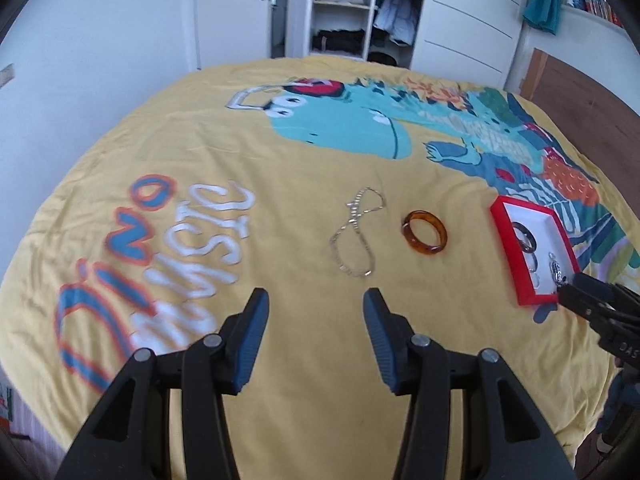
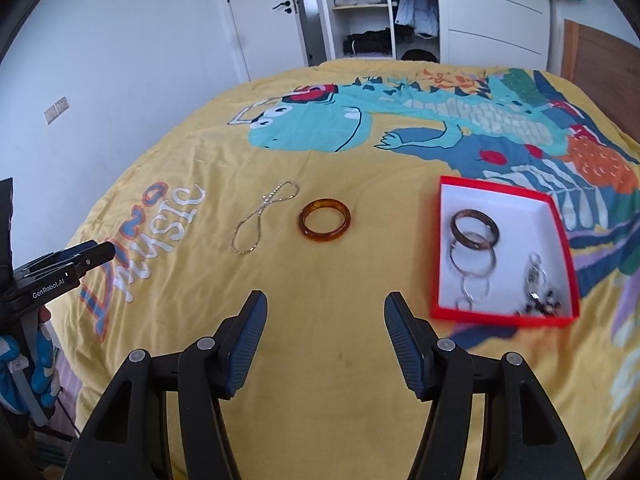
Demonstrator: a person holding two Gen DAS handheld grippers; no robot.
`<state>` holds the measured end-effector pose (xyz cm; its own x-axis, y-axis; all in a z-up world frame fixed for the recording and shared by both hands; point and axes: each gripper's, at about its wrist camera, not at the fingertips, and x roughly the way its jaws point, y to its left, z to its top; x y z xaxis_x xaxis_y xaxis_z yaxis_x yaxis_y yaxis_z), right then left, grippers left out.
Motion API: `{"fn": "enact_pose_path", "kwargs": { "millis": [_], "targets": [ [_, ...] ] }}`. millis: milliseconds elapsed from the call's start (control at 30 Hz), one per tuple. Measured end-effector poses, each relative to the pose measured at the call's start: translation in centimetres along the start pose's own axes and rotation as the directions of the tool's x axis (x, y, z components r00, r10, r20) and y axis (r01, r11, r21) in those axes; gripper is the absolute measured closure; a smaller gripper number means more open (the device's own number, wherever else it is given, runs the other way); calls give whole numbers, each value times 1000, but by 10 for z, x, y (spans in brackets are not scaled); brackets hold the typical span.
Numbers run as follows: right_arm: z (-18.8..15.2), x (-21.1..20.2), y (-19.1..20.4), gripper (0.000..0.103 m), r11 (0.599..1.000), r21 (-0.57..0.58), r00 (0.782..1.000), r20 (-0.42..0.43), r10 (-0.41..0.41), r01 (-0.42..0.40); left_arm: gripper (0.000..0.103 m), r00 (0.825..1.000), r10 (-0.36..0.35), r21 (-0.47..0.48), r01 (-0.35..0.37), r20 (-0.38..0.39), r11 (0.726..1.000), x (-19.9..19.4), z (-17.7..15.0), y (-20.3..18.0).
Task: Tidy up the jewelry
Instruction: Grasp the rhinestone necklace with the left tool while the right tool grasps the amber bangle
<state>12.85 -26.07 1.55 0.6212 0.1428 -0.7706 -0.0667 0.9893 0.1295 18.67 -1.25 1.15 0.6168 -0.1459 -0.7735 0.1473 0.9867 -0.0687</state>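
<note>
A silver chain [image 1: 356, 236] [image 2: 264, 218] and an amber bangle [image 1: 424, 233] [image 2: 324, 220] lie on the yellow bedspread [image 1: 280, 184] [image 2: 320, 300]. A red box with white inside [image 1: 505, 212] [image 2: 500, 204] sits to the right, holding a dark bangle [image 2: 474, 229], a silver bangle [image 2: 472, 264], smaller rings and a beaded piece [image 2: 540, 304]. My left gripper [image 1: 316, 308] is open and empty, just short of the chain. My right gripper [image 2: 325, 312] is open and empty, short of the amber bangle and left of the box. The right gripper shows in the left wrist view [image 1: 572, 288] at the box's near corner.
The bedspread carries a teal dinosaur print [image 2: 360, 120] and "Dino Music" lettering [image 1: 160, 248]. Beyond the bed stand a white door [image 2: 260, 12], an open wardrobe with shelves [image 2: 360, 8] and a wooden headboard [image 2: 600, 64] at the right.
</note>
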Motion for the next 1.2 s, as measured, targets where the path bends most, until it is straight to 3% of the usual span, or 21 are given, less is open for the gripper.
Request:
{"fn": "enact_pose_path", "kwargs": {
  "millis": [333, 600, 733, 967, 1167, 1200],
  "targets": [
    [57, 129, -15, 46, 999, -29, 997, -76, 11, -14, 56, 990, -84, 80, 93, -111, 992, 131, 56, -28],
    [76, 193, -22, 55, 998, -56, 992, -125, 23, -30, 56, 977, -83, 100, 104, -197, 990, 204, 63, -26],
    [78, 221, -23, 61, 997, -76, 987, -160, 13, -25, 56, 973, -83, 87, 104, -213, 991, 225, 59, -17],
    [77, 245, -23, 67, 996, -87, 988, -157, 11, -25, 57, 984, -69, 111, 88, -166, 990, 236, 59, -18],
    [74, 252, -10, 75, 984, -174, 992, -116, -50, 29, 68, 993, -11, 163, 30, -114, 986, 239, 57, -31],
    [74, 252, -9, 78, 983, -181, 993, -105, -60, 40, 77, 995, 4, 178, 15, -103, 984, 238, 57, -33]
  ]
}}
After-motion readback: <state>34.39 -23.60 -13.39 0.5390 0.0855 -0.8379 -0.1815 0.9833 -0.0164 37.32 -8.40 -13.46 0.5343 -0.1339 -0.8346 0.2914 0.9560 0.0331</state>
